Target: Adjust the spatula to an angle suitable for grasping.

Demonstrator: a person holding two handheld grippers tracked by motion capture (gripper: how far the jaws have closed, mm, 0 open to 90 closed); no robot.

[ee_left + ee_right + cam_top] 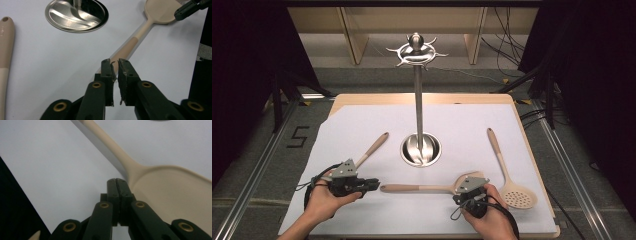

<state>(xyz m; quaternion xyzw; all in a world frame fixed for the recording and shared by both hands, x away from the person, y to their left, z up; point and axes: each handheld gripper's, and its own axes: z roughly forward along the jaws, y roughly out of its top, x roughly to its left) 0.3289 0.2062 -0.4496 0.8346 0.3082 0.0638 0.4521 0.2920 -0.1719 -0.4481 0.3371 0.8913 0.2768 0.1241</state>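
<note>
A beige spatula (pixel 412 188) lies flat across the white sheet between my two grippers. My left gripper (pixel 374 185) hovers at the end of its handle (pixel 130 45); its jaws are empty and stand almost together, a thin slit between the frayed pads (pixel 114 62). Shut and empty, my right gripper (pixel 464 189) rests at the spatula's broad head (pixel 170 192), its tips (pixel 117 180) just beside the neck. It also appears at the head's edge in the left gripper view (pixel 178 13).
A steel utensil stand with a round base (pixel 421 150) and top hooks (pixel 415 50) rises mid-table. A beige slotted spoon (pixel 507 170) lies at the right. Another beige handle (pixel 374 147) lies left of the base. The white sheet (pixel 362 120) covers the wooden table.
</note>
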